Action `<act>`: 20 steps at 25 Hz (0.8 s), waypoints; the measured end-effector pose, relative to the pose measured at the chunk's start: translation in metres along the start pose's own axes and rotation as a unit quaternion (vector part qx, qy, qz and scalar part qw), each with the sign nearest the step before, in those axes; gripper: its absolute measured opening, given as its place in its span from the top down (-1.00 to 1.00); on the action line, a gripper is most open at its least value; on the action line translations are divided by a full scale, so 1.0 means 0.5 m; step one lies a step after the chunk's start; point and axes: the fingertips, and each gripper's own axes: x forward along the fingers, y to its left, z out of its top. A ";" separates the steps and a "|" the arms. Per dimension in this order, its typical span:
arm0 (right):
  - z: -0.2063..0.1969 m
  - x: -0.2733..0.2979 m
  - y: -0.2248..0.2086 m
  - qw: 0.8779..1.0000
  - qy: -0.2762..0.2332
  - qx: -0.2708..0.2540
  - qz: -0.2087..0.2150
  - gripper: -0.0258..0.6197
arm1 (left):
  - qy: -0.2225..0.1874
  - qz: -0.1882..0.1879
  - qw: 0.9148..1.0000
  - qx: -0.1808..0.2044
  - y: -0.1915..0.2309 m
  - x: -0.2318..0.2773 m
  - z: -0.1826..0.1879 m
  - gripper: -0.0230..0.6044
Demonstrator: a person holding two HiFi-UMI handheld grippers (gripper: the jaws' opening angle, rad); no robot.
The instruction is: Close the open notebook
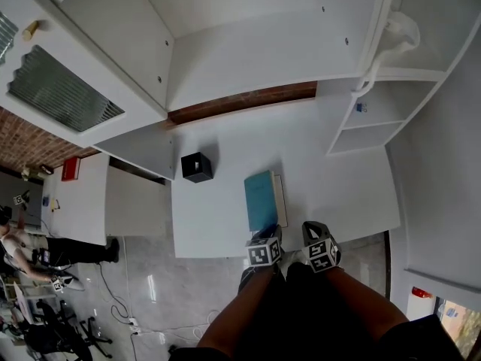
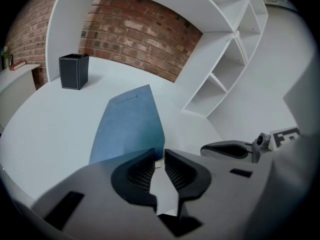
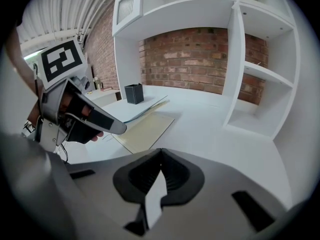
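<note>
Lying on desk: notebook (image 1: 261, 200) (image 2: 127, 126) (image 3: 145, 129), near edge of white desk (image 1: 323, 164), roughly centre, just beyond both grippers
Cover: blue, outer face up, tilted at a low angle over the cream page, not flat yet; strip of cream page shows along its right side
Left gripper (image 1: 273, 234) (image 2: 159, 159) (image 3: 107, 126): at near edge of notebook, fingers narrow, tips pinched on near corner of blue cover, thin pale sliver between the tips
Right gripper (image 1: 314, 228) (image 2: 220, 150) (image 3: 159, 154): just right of left gripper, at desk's near edge, clear of notebook; fingers pressed together, nothing between
Marker cubes: one on each gripper, side by side in head view
Arms: dark sleeves, coming in from the near side
Black box (image 1: 196, 167) (image 2: 73, 71) (image 3: 133, 93): square, open top, upright, far left of notebook, well apart from it
Shelves (image 1: 376, 119) (image 3: 260, 74): white, on right side of desk, far right of notebook
Brick wall (image 2: 135, 34) (image 3: 195, 59): behind desk, far side
Person (image 1: 15, 247): far left on the floor in head view, partly cut off
</note>
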 end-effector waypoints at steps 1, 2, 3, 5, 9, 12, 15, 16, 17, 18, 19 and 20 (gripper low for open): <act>-0.006 -0.001 -0.003 1.000 0.003 0.001 0.001 0.92 | 0.005 -0.001 1.000 0.003 -0.002 0.008 -0.004 0.75; -0.012 -0.002 -0.006 1.000 0.006 0.000 0.001 0.92 | 0.011 -0.001 1.000 0.008 -0.003 0.016 -0.008 0.75; -0.019 -0.004 -0.009 1.000 0.008 -0.002 0.002 0.92 | 0.017 -0.001 1.000 0.013 -0.004 0.023 -0.012 0.75; -0.033 -0.006 -0.017 1.000 0.014 -0.006 0.001 0.92 | 0.028 0.000 0.999 0.021 -0.005 0.039 -0.020 0.75; -0.057 -0.015 -0.037 1.000 0.022 0.002 -0.005 0.92 | 0.042 0.001 0.999 0.025 -0.005 0.065 -0.035 0.75; -0.067 -0.016 -0.046 1.000 0.026 0.004 -0.008 0.92 | 0.049 0.003 0.998 0.030 -0.002 0.079 -0.043 0.75; -0.067 -0.012 -0.052 1.000 0.028 0.009 -0.009 0.92 | 0.055 0.009 0.998 0.037 0.000 0.091 -0.050 0.75; -0.063 -0.012 -0.053 1.000 0.026 0.010 -0.009 0.92 | 0.058 0.012 0.997 0.040 0.000 0.093 -0.053 0.75; -0.060 -0.012 -0.053 1.000 0.025 0.011 -0.008 0.92 | 0.062 0.013 0.997 0.045 0.000 0.096 -0.055 0.75; -0.056 -0.011 -0.052 1.000 0.024 0.011 -0.008 0.92 | 0.065 0.015 0.996 0.051 -0.001 0.099 -0.056 0.75; -0.053 -0.011 -0.051 1.000 0.023 0.010 -0.007 0.92 | 0.067 0.015 0.996 0.055 -0.001 0.103 -0.058 0.75; -0.050 -0.012 -0.051 1.000 0.022 0.010 -0.006 0.92 | 0.069 0.015 0.996 0.058 -0.001 0.107 -0.060 0.75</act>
